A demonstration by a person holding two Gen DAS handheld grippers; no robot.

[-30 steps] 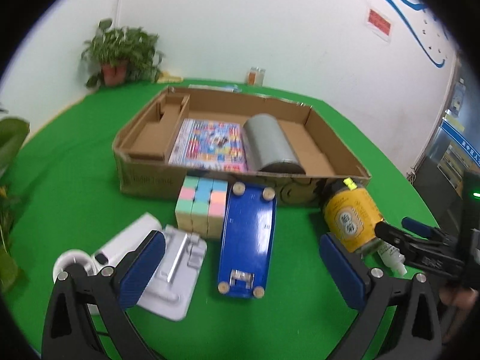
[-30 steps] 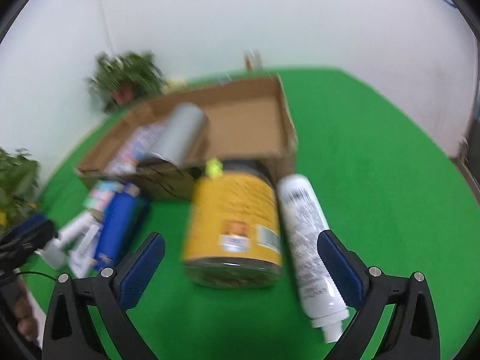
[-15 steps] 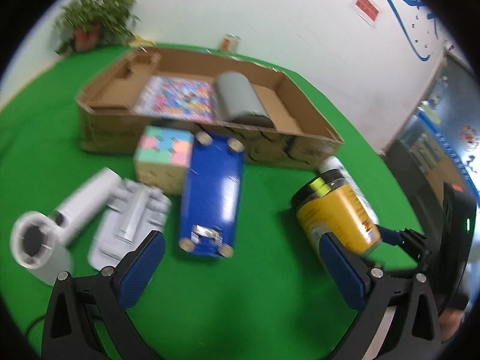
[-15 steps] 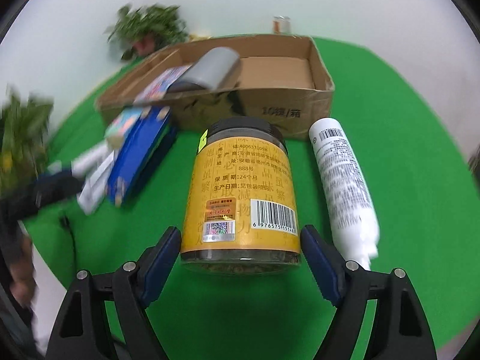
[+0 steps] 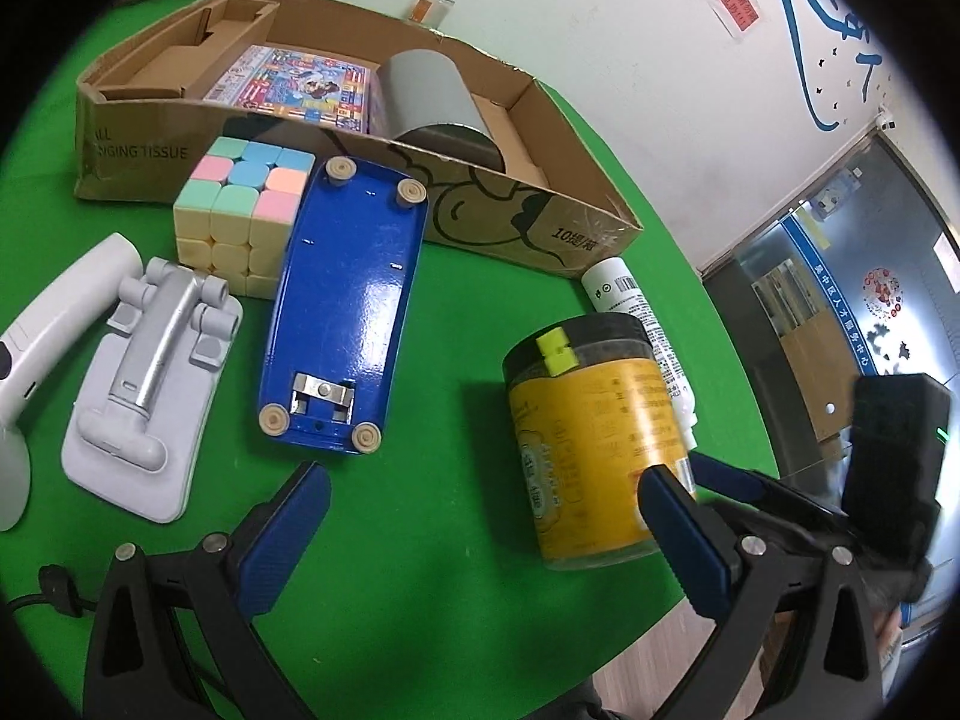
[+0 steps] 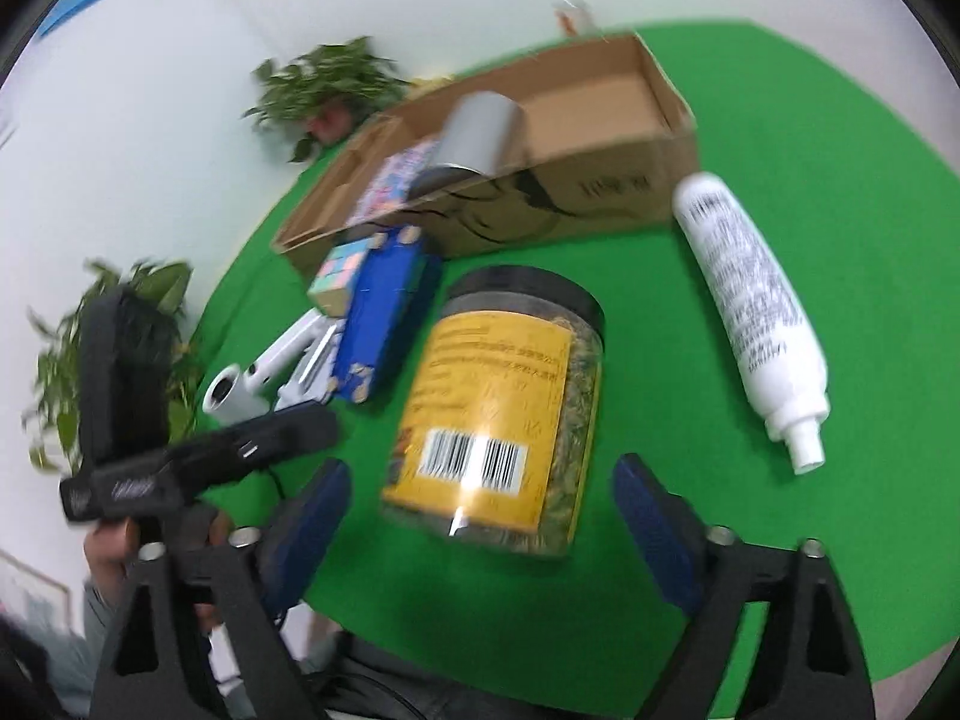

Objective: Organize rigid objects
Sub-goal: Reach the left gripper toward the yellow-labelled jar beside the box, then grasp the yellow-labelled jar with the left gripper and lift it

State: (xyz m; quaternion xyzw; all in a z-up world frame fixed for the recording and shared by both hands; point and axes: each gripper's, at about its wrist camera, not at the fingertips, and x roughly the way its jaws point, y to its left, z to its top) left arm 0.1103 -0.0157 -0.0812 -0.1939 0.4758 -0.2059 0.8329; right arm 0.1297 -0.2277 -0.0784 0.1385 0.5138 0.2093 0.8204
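On the green counter [image 5: 420, 540], from the left: a white handheld device [image 5: 54, 306], a grey stand [image 5: 150, 384], a pastel cube [image 5: 240, 204] and a blue case [image 5: 348, 312] lying underside up, all in front of the cardboard box [image 5: 540, 222], which holds a colourful pack [image 5: 294, 84] and a grey cylinder [image 5: 432, 96]. The left claw [image 5: 480, 540] stands wide open over bare green, gripping nothing. Further right, the yellow-labelled jar [image 6: 504, 414] lies between the right claw's [image 6: 480, 516] 2 closing jaws, gaps still showing either side. A white bottle [image 6: 750, 306] lies just beside the jar.
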